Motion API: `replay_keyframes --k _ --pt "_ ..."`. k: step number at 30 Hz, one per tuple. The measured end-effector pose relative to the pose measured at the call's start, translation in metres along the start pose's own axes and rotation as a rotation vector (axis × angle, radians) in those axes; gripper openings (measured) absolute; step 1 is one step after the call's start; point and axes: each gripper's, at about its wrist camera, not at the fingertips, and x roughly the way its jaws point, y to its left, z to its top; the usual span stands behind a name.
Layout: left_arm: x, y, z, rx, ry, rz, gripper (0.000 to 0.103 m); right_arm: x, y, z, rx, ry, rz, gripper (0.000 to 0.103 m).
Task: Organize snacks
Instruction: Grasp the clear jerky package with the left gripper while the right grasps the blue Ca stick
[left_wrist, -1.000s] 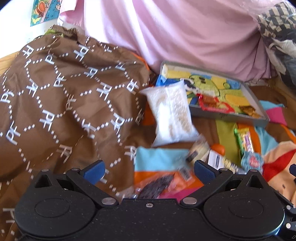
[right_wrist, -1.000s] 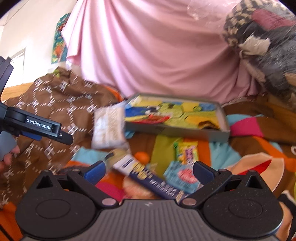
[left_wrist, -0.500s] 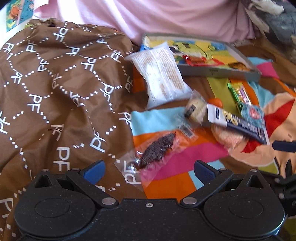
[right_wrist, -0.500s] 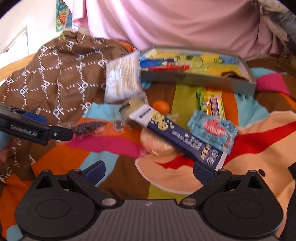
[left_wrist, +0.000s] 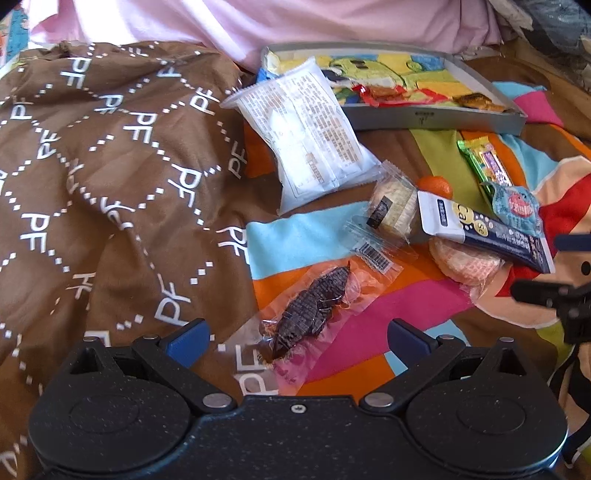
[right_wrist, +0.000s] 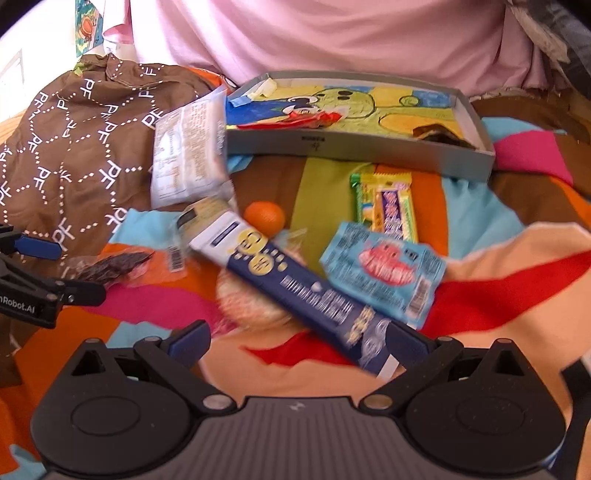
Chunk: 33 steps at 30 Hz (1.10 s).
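Note:
Snacks lie scattered on a colourful blanket. My left gripper is open, its fingers either side of a clear packet holding a dark dried snack. A white packet leans on a grey shallow box with a cartoon lining and two snacks inside. My right gripper is open over a round wafer cake and the near end of a navy-and-white box. Beside them lie a blue packet, a yellow-green bar, a small orange and a wrapped round biscuit.
A brown patterned cloth is bunched up on the left. Pink fabric hangs behind the box. Dark bundled cloth sits at the far right. The left gripper shows at the left edge of the right wrist view.
Both grippers have tilted down and come closer to the snacks. The dark snack packet now lies between my left fingers, and the navy box end sits by my right finger. Both stay open.

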Motion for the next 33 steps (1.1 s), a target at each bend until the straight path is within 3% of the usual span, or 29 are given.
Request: replay_keyframes --k 8,20,23,33 --pt "0.02 -0.002 0.009 0.128 0.058 -0.018 0.102 0.018 -0.016 0.011 -0.054 0.006 0.011 0.103" --pt "0.035 -0.003 0.013 0.193 0.105 -0.008 0.102 0.039 -0.023 0.012 -0.064 0.063 0.123 0.103" --pt "0.032 -0.001 0.013 0.179 0.112 -0.049 0.099 0.039 -0.028 0.011 -0.014 0.116 0.205 0.103" --pt "0.019 0.005 0.012 0.049 0.14 -0.173 0.09 0.025 -0.031 0.006 0.059 0.173 0.3 0.102"
